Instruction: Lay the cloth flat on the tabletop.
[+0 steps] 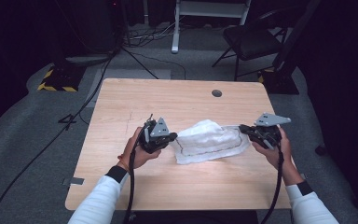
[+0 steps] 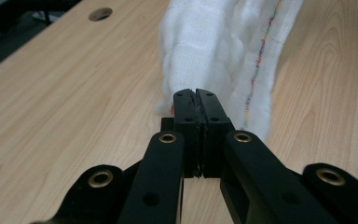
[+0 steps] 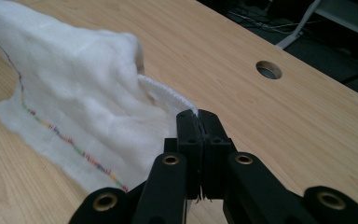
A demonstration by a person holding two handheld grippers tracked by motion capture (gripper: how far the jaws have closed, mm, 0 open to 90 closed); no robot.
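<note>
Both black jaw pairs are clamped on the towel (image 1: 210,140), my left hand-held gripper (image 2: 196,95) and right hand-held gripper (image 3: 198,115) at opposite edges, so gripping looks done and the towel, sagging between them onto the counter (image 1: 168,98), remains unfolded.

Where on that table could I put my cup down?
The table is bare along the near edge, on the far left, and behind the white cloth up to the round hole. The middle is crowded: cloth stretched between both tongs.
</note>
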